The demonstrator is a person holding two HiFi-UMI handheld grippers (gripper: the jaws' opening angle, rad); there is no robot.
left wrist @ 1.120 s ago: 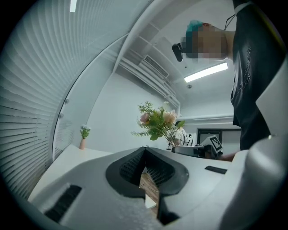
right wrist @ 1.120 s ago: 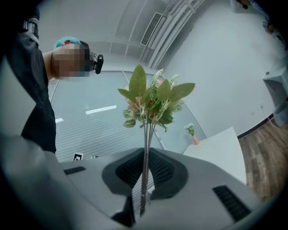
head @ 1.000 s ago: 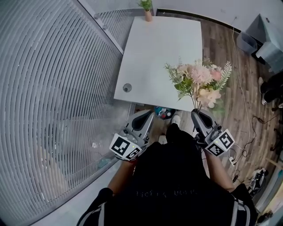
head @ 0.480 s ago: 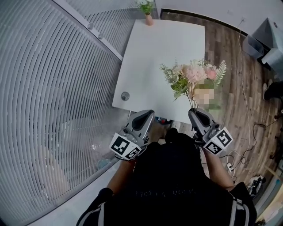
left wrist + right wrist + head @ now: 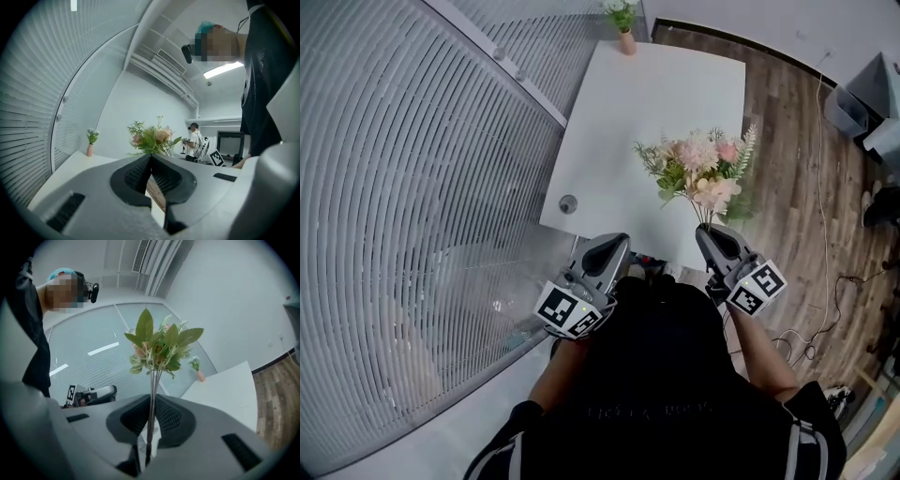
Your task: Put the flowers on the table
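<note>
Flowers [image 5: 701,173] ride farther left and higher in the head view than a second ago. Then the blooms hung past the table's right edge with wooden floor [image 5: 797,197] under them; now most of the bunch lies over the white table [image 5: 647,103] near its front right corner, and only the right-hand sprigs reach beyond the edge. The right gripper [image 5: 711,232] has moved in the same direction and stands closer to the table's near edge, while the left gripper [image 5: 615,242] has barely shifted and points at the same front edge. The bouquet is held upright in the air, not resting on the tabletop. It is a loose bunch of pale pink and peach blooms with green leaves and feathery light-green sprigs fanning outward. In the right gripper view the thin stems [image 5: 151,404] run straight down between the jaws, which are clamped on them, with the leafy head [image 5: 159,345] spreading above. In the left gripper view the jaws are pressed together with nothing between them, and the bouquet [image 5: 152,138] shows beyond. A small potted plant [image 5: 623,21] stands at the table's far edge, beside the slatted blinds [image 5: 412,187].
</note>
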